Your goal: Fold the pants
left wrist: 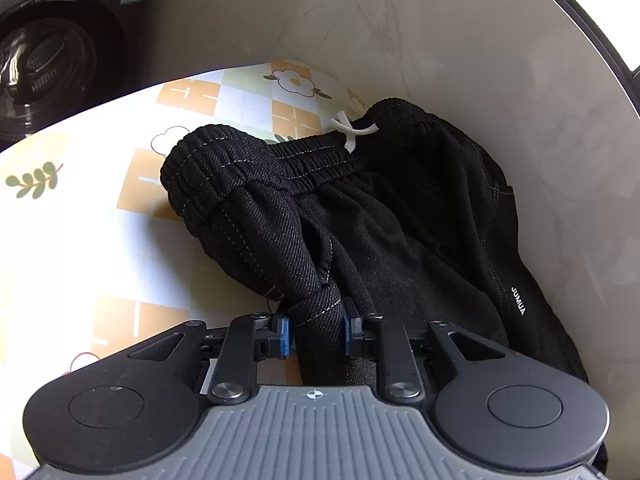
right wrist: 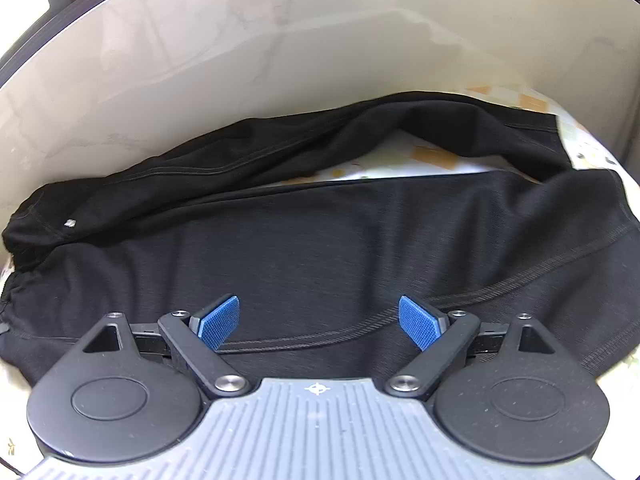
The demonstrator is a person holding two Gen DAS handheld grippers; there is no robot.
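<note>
Black pants (left wrist: 360, 216) with an elastic waistband and a white drawstring (left wrist: 352, 132) lie bunched on a patterned table cover (left wrist: 120, 240). My left gripper (left wrist: 318, 330) is shut on a fold of the black fabric near the waistband; its blue pads press the cloth from both sides. In the right wrist view the pants' legs (right wrist: 320, 240) stretch across the table, the far leg curving along the wall. My right gripper (right wrist: 320, 322) hovers over the near leg, its blue pads (right wrist: 218, 322) wide apart and holding nothing.
A beige wall (left wrist: 440, 40) stands right behind the pants. A dark washing machine (left wrist: 52, 56) with a round door sits off the table's far left. A strip of the checked, flowered table cover (right wrist: 420, 160) shows between the two legs.
</note>
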